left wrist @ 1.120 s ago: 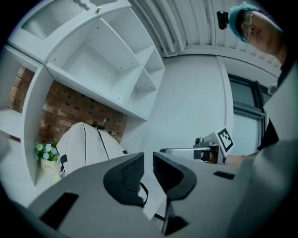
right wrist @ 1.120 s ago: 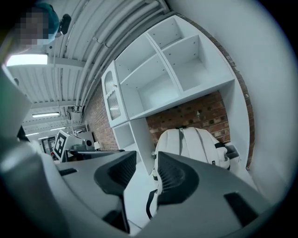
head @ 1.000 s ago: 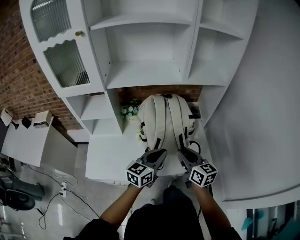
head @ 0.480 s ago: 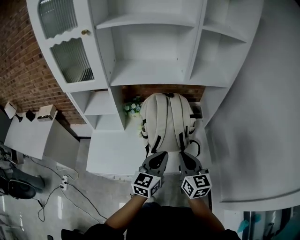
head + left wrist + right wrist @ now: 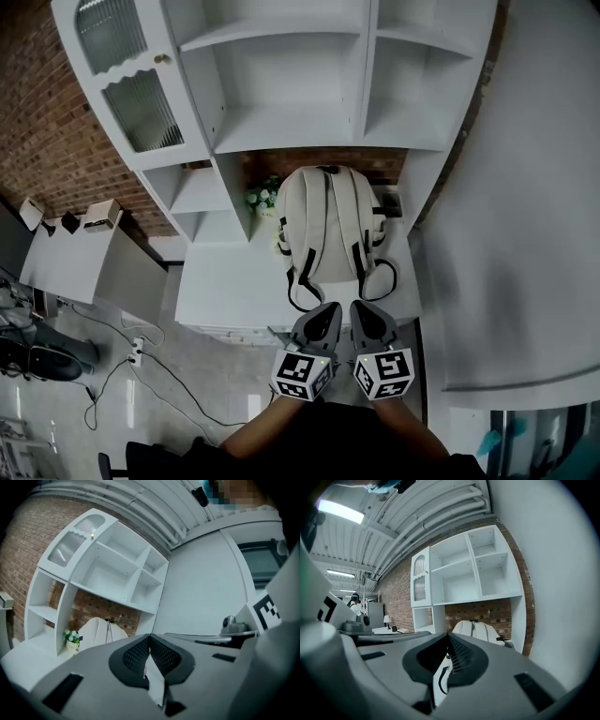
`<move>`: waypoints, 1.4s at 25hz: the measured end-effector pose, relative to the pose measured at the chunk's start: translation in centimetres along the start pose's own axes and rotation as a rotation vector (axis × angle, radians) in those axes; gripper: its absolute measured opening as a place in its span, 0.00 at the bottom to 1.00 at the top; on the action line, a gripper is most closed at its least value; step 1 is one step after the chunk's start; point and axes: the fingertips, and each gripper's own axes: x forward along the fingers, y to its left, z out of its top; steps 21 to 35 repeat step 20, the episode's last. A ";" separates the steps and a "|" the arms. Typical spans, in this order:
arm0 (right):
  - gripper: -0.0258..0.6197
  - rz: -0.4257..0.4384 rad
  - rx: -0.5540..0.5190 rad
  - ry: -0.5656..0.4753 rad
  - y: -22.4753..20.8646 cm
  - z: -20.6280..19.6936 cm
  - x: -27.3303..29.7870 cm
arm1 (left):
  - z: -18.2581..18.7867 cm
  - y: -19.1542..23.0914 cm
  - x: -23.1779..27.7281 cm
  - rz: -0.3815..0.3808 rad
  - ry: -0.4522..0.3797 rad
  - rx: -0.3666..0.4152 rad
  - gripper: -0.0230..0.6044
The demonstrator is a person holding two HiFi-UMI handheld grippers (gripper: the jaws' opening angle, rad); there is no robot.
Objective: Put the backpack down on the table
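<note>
**Ahead of two closed grippers, the backpack stands on the table**

Over the near edge of the white table (image 5: 225, 291), the left gripper (image 5: 328, 309) and the right gripper (image 5: 359, 309) lie side by side, their tips close to each other. Each gripper's own view shows its jaws pressed together with nothing between them. That holds for the left gripper (image 5: 150, 637) and the right gripper (image 5: 449, 637) alike.

Just beyond the tips, and clear of them, the black-ended straps (image 5: 302, 281) loop down onto the tabletop. Straight ahead of both grippers the cream backpack (image 5: 328, 220) stands upright on the table, its strap side facing them. Ahead and to the left of the left gripper, a small bunch of flowers (image 5: 262, 199) sits just beside the backpack.

Behind the backpack is the brick wall (image 5: 281, 180). Above it rises the white shelf unit (image 5: 281, 131). The unit's ribbed glass door (image 5: 141, 108) hangs far off to the left gripper's left.
</note>
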 end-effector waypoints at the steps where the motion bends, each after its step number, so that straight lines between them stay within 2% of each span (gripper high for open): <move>1: 0.07 0.000 -0.002 0.005 0.2 -0.3 -0.4 | -0.3 -0.3 -0.4 0.011 0.003 0.013 0.07; 5: 0.07 0.006 -0.016 0.012 0.8 -1.3 -2.3 | -1.0 -1.5 -2.0 0.066 0.008 0.057 0.07; 9: 0.07 0.006 -0.019 0.012 0.9 -2.0 -4.1 | -1.8 -3.2 -2.9 0.080 0.019 0.111 0.06; 13: 0.07 0.000 -0.045 -0.004 1.1 -2.1 -6.2 | -2.6 -4.9 -4.3 0.097 0.029 0.133 0.06; 20: 0.07 0.018 -0.057 -0.008 1.9 -3.6 -10.2 | -3.9 -7.2 -6.3 0.140 0.042 0.151 0.07; 35: 0.07 0.018 -0.057 -0.008 1.9 -3.6 -10.2 | -3.9 -7.2 -6.3 0.140 0.042 0.151 0.07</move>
